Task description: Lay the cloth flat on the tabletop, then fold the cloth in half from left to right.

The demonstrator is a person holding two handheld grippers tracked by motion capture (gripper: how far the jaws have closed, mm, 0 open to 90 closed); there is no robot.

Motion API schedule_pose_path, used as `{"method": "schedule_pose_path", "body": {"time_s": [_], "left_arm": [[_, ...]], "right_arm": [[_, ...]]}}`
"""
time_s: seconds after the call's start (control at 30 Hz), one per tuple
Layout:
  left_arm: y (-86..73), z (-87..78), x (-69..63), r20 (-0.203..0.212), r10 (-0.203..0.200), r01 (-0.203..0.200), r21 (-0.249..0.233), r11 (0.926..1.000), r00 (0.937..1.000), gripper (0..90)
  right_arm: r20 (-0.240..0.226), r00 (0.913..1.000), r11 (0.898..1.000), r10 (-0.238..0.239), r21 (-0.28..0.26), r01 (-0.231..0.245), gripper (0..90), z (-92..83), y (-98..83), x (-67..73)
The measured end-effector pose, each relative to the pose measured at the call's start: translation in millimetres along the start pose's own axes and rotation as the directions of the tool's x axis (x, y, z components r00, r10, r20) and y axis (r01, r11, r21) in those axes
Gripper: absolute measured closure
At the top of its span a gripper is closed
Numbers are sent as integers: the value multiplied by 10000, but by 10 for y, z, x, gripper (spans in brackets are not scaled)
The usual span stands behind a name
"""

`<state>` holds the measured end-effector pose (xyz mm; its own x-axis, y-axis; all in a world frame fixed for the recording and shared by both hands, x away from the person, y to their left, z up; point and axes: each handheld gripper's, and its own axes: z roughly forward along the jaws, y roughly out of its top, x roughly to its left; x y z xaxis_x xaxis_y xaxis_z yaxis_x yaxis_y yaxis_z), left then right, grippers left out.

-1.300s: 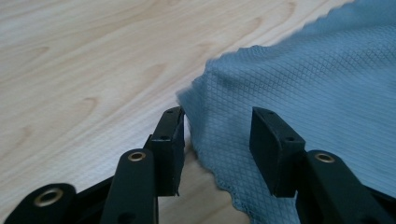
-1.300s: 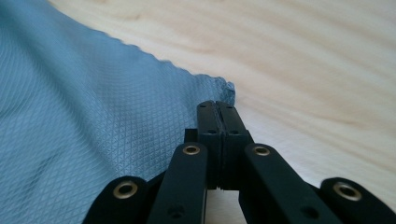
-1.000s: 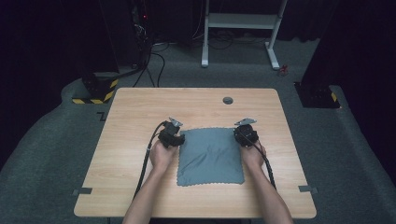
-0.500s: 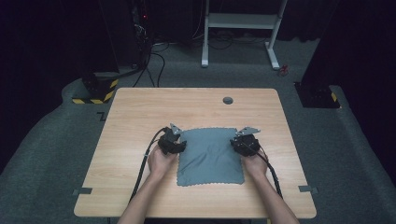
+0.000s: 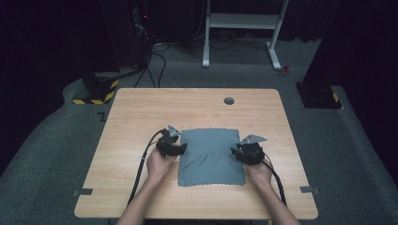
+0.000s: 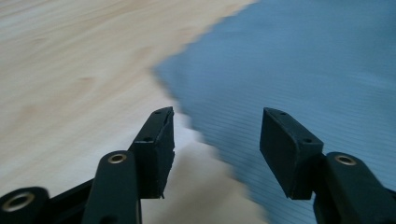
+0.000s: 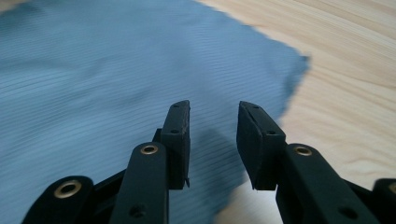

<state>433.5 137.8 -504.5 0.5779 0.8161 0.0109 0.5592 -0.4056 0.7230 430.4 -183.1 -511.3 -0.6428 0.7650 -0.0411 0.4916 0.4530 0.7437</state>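
High view: a grey-blue cloth [image 5: 210, 157] lies flat on the wooden counter [image 5: 141, 112], a little toward the near edge and roughly midway across. The left tongs [image 5: 174, 144] sit at the cloth's left edge and the right tongs [image 5: 245, 152] at its right edge, each held in a hand, with a black cable trailing back along the forearm. A small dark round hole [image 5: 229, 101] shows in the counter near the far edge, well apart from the cloth.

Left gripper view: the tongs [image 6: 217, 135] are spread wide with nothing between the jaws; below them runs the cloth's [image 6: 299, 70] scalloped edge, one jaw over bare wood [image 6: 70, 79], the other over fabric.

Right gripper view: the tongs [image 7: 213, 135] are parted by a narrower gap and grasp nothing; they hang over the cloth [image 7: 102, 79] near its edge and a corner, with wood [image 7: 345, 84] just beyond.
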Motion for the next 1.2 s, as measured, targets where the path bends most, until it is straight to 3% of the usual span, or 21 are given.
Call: {"method": "schedule_pose_path", "body": {"time_s": [0.03, 0.1, 0.2, 0.27, 0.37, 0.43, 0.53, 0.63, 0.73, 1.2], "left_arm": [[-41, -45, -78, 278, 180, -180, -16, 9998, 9995, 438], [-118, -72, -173, 460, 457, -456, -36, 9990, 9979, 434], [-231, -50, -248, 325, 755, -758, 90, 9971, 9966, 434], [-267, -67, -238, 300, 649, -648, -42, 9979, 9974, 445], [-310, -95, -192, 169, 683, -681, -149, 9976, 9975, 448], [-360, -97, -130, 454, 349, -332, -388, 9987, 9984, 456], [-395, -101, -140, 367, 243, -220, -612, 9979, 9990, 454], [-396, -103, -150, 278, 118, -102, -589, 9982, 9995, 447], [-396, -103, -149, 244, 108, -94, -553, 9984, 9996, 413], [-396, -102, -154, 347, 135, -118, -507, 9986, 9993, 354]], "right_arm": [[-86, 9999, 9999, -144, -70, 144, 643, -43, -27, 64], [-239, 9985, 9986, -500, -195, 495, 638, -104, -84, 159], [-498, 9963, 9975, -695, -156, 688, 623, -149, -172, 243], [-734, 9943, 9968, -769, 143, 782, 603, -147, -244, 279], [-788, 9944, 9975, -702, 10, 705, 605, -204, -313, 284], [-824, 9949, 9983, -582, 3, 585, 603, -249, -360, 278], [-725, 9950, 9976, -692, -30, 692, 596, -277, -384, 298], [-612, 9958, 9976, -687, -22, 687, 577, -285, -389, 311], [-845, 9958, 9994, -353, 28, 357, 559, -278, -386, 268], [-782, 9961, 9992, -406, 33, 409, 550, -277, -385, 276]]}}
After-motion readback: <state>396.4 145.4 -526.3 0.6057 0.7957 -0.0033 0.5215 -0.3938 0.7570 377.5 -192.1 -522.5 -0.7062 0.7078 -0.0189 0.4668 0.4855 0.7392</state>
